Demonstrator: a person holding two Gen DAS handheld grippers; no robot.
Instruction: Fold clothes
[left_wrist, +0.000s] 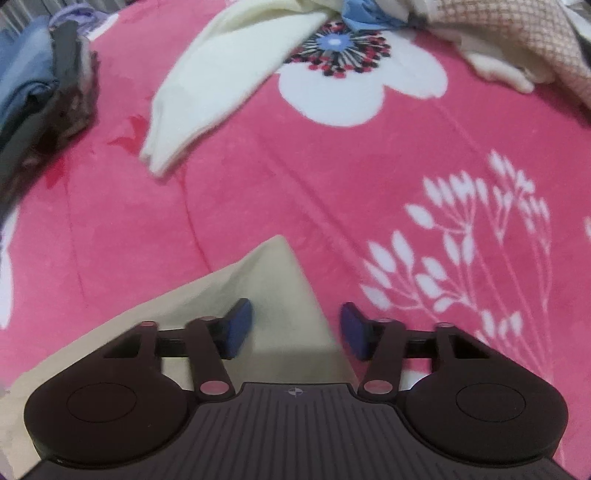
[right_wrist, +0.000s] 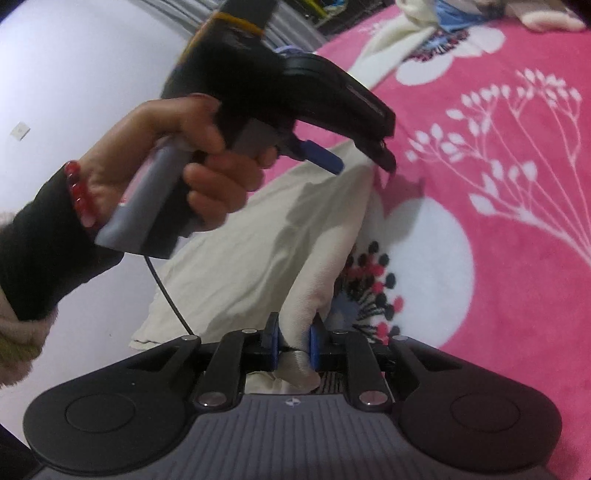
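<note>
Cream garment (right_wrist: 258, 236) runs diagonally; right tool (right_wrist: 294, 345) pinches its corner (left tool (left_wrist: 296, 330) open).

Left gripper (left_wrist: 295, 332) agape, right gripper (right_wrist: 294, 345) clamped.

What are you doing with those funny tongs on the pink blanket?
A person is folding clothes with tongs in each hand. The right tongs are pinched shut on a bunched edge of a cream cloth that lies on the pink flowered blanket. The left tongs hang open over a corner of that cloth, gripping nothing. More clothes wait in a pile at the far end, and a dark stack sits off to one side.
</note>
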